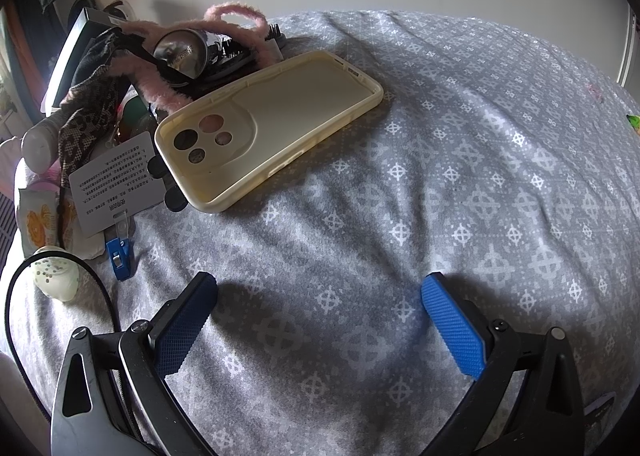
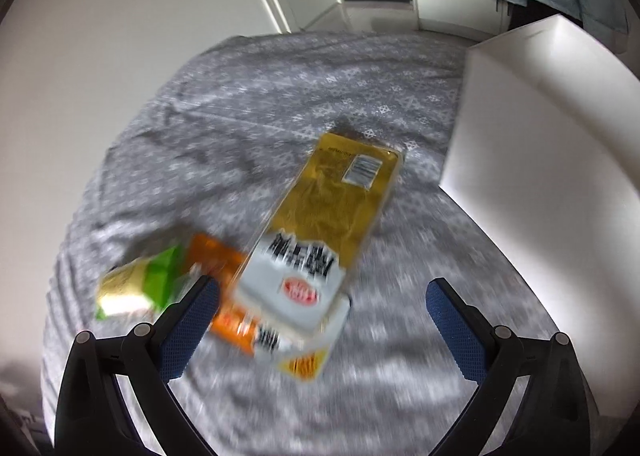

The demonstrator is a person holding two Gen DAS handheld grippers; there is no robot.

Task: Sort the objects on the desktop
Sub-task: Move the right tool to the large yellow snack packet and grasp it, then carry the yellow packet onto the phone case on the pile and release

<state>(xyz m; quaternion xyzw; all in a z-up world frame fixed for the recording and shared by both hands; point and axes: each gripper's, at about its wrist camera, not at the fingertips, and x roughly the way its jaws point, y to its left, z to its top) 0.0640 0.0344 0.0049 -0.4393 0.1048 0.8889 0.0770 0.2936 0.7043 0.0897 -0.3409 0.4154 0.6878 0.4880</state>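
The cream phone case (image 1: 269,123) is lying with its hollow side up on the grey patterned cloth (image 1: 460,183), ahead and a little left of the left gripper (image 1: 320,296). It is of smooth soft material, with rounded corners and four round holes near its closer end. The left gripper is hanging low over the cloth, its jaws standing wide apart and gripping nothing; its blue pads (image 1: 452,324) are having a fine ribbed texture. Behind the case a pile of things is crowding the left edge: a pink fluffy band (image 1: 152,83), a shiny metal can (image 1: 182,53), a white printed card (image 1: 116,179) touching the case's closer corner, and a blue plastic clip (image 1: 119,254) just below the card. In the right wrist view the right gripper (image 2: 322,296) is also spread open and empty over the same cloth, and the picture is blurred. Between and beyond its fingers a long gold and white packet (image 2: 320,232) is lying tilted, resting over an orange packet (image 2: 228,296); a green and gold packet (image 2: 136,284) is beside the left finger. A white box (image 2: 540,159) with flat smooth walls is standing at the right.
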